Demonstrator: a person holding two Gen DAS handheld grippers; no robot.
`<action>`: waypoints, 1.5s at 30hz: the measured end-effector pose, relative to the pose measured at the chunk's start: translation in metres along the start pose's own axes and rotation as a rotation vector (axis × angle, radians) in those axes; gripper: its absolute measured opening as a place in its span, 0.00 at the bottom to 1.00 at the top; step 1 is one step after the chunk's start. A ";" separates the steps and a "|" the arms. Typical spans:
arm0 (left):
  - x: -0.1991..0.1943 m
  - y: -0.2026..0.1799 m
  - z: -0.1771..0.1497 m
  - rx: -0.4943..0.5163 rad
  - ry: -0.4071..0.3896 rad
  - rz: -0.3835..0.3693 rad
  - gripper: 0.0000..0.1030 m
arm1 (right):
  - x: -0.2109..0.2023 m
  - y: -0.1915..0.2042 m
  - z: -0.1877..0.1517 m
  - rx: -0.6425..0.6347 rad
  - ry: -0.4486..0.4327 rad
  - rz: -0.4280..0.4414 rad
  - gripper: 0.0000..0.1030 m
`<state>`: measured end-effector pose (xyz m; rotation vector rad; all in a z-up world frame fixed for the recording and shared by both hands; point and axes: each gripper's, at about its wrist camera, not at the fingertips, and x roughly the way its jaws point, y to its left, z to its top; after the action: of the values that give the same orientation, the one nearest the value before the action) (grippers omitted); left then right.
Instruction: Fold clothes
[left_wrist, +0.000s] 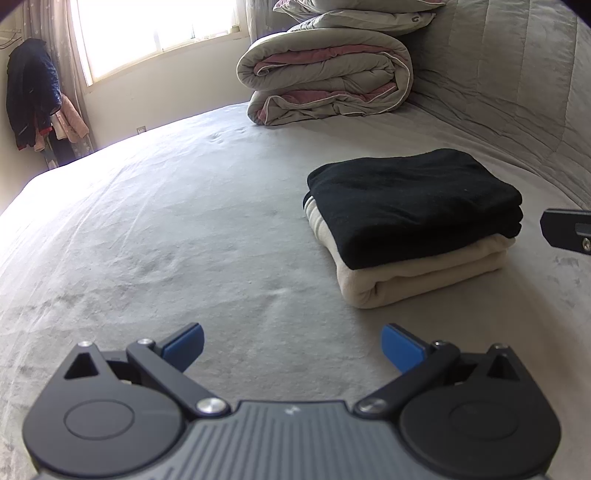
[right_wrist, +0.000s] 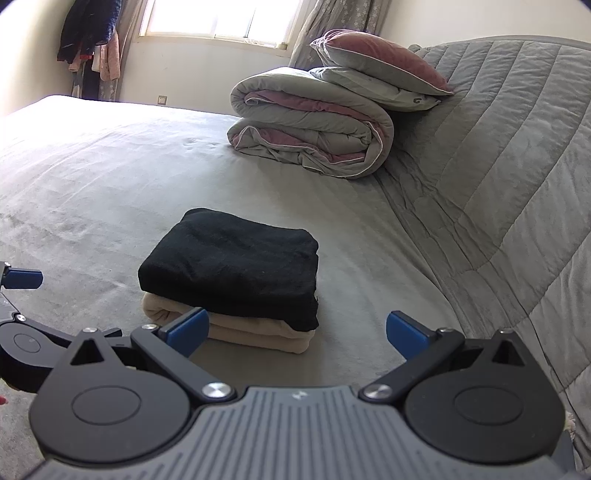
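Right wrist: folded stack (right_wrist: 236, 273) ahead hand-held gripper (right_wrist: 295, 332).

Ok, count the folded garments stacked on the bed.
2. A black folded garment lies on top, and a cream folded garment sits under it, on the grey bed sheet. Anything thinner between them would be hidden.

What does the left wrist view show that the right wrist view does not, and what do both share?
Only the left wrist view shows the open left gripper head-on over bare bed sheet, with just a dark edge of the right gripper at the frame's right side. Only the right wrist view shows the open right gripper, the red-faced pillow in full, and much more of the quilted grey cover. Both share the folded black garment stacked on the folded cream garment, the rolled duvet, the window and the hanging clothes.
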<state>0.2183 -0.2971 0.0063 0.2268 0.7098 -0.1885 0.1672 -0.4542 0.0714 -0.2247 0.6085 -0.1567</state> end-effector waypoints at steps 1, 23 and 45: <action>0.000 0.000 0.000 0.001 0.000 0.001 0.99 | 0.000 0.000 0.000 -0.001 0.000 0.000 1.00; -0.111 0.046 -0.004 -0.038 0.001 -0.089 0.99 | -0.119 0.006 0.027 0.149 0.066 0.005 1.00; -0.277 0.082 -0.072 -0.029 -0.011 -0.151 0.99 | -0.277 0.064 -0.002 0.252 0.043 0.006 1.00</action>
<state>-0.0123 -0.1726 0.1484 0.1439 0.7188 -0.3227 -0.0530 -0.3343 0.2048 0.0243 0.6256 -0.2312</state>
